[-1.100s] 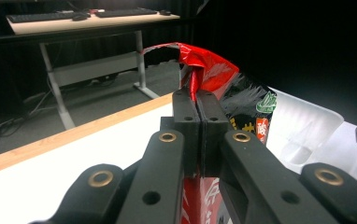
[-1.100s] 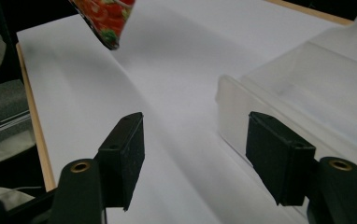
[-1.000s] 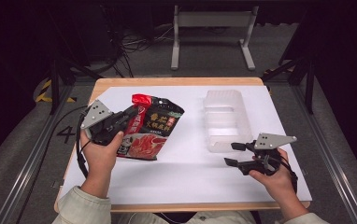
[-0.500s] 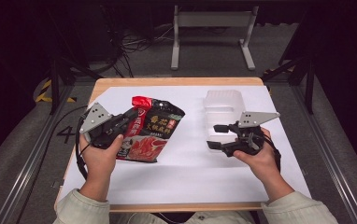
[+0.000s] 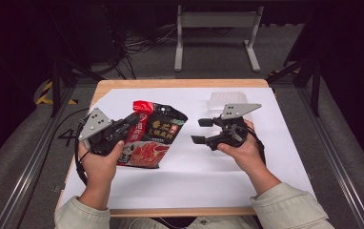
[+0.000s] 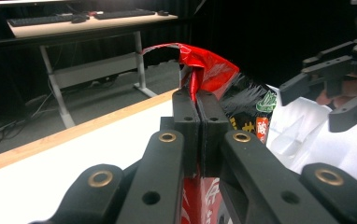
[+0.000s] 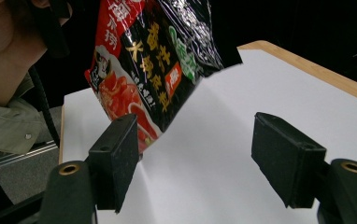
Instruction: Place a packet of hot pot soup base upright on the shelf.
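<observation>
Pouch: a black-and-red foil food pouch (image 5: pixel 152 136) is held off the white-covered desk (image 5: pixel 194 176) at its left side, its far edge hanging free toward the middle.
Left gripper: the left gripper (image 6: pixel 198 109) has its jaws pressed together on the pouch's red top edge, which crumples up above the jaw tips in the left gripper view; in the high view it sits at the pouch's left edge (image 5: pixel 131 125).
Right gripper: the right gripper (image 5: pixel 201 130) has its jaws apart with nothing between them, and they have just been opening; it hovers just right of the pouch, pointing at it. In the right gripper view the pouch's lower corner (image 7: pixel 141 135) lies just behind the left-hand jaw, not between the pads.
Behind the right gripper: a clear plastic tray (image 5: pixel 223 99) lies on the desk, partly hidden by the grey plate.
Step in hand: judged as bringing the second gripper in for a two-point hold on the pouch.
Doing it well: come in level with the free edge, get the foil fully between both pads before closing, and take the flat seam rather than the bulging middle; keep the left hold steady so the pouch does not swing.
Risk: slick foil may slide out of a shallow pinch.
Writing: large yellow Chinese characters run down the black panel, white ones on the red band, with a small red tag and a green round mark; I cannot read a brand name with certainty.
</observation>
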A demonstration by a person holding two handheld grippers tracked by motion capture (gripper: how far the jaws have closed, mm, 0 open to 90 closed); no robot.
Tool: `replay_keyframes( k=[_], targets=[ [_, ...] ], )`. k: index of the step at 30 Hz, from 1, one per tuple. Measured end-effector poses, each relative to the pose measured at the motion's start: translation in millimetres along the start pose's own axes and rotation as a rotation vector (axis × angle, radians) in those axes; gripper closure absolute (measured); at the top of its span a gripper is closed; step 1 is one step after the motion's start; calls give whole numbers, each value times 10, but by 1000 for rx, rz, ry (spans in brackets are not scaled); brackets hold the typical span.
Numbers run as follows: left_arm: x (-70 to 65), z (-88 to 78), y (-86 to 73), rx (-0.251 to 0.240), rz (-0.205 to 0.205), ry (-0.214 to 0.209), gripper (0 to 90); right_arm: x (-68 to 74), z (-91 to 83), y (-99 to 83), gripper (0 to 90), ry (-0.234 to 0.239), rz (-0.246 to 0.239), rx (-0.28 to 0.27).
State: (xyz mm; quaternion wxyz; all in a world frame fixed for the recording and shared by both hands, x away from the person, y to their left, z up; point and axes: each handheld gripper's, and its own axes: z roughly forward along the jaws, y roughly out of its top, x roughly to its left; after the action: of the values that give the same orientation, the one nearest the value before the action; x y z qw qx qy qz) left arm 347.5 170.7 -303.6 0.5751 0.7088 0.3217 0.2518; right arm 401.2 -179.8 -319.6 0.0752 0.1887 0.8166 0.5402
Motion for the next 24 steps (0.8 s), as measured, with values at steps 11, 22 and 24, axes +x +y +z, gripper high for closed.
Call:
replay_keyframes(
  k=[11, 22, 24],
  targets=[
    [-33, 1, 13, 14, -8, -34, 885, 4, 282, 95, 319, 19, -14, 3],
    [-113, 13, 30, 6, -9, -69, 886, 7, 466, 126, 320, 79, -16, -1],
    [-130, 30, 25, 8, -11, -76, 885, 7, 480, 130, 323, 86, -16, -4]
  ],
)
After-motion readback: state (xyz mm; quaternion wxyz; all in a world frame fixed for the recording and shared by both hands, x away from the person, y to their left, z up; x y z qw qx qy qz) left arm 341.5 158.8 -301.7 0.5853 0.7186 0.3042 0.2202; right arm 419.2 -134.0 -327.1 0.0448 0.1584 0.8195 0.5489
